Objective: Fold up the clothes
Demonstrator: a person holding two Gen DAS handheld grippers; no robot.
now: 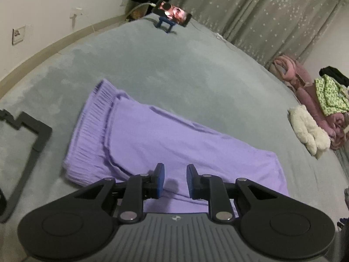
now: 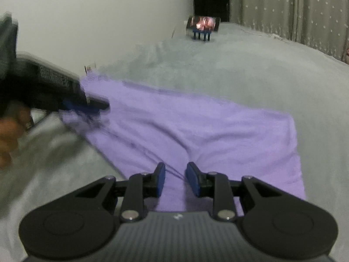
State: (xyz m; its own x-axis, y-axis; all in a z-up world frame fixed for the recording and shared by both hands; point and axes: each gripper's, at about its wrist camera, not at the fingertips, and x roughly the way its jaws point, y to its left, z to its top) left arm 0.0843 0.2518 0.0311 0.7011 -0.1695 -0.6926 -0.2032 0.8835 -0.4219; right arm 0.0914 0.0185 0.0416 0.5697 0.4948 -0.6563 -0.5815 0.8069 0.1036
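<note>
garment: purple trousers (image 1: 152,139), lying flat on the grey bed (image 1: 174,69), look already doubled lengthwise, leg on leg; gathered waistband (image 1: 87,126) at the end toward the wall, hems at the opposite end
landmark: waistband used for all places below
left gripper (image 1: 173,181): jaws apart, nothing between them, hovering over the near long edge of the trousers, near the waistband end; right-wrist view is motion-blurred, so contact with cloth cannot be told
right gripper (image 2: 174,180): jaws apart, holding nothing, above the cloth toward the hem end, well away from the waistband
stage (judgement): fits either a half-fold just laid down or a flat garment awaiting a cross fold; pictures don't settle which
doing it well (judgement): if a cross fold follows, pinch both layers at once, each gripper on a corner of the same end, lift low, carry straight along the length so edges stack on the waistband; keep tension even so no skew
risk (judgement): grabbing only the top layer would peel the fold open; soft bed may let the cloth drag and bunch
cloth look: soft knit, matte, shallow creases mid-panel (image 2: 196,144), seam line running lengthwise from the waistband, edges slightly offset
other: phone on stand (image 1: 172,15) far beyond the waistband; pile of clothes (image 1: 316,100) at the bed edge past the hem end; black frame (image 1: 28,135) just beside the waistband
</note>
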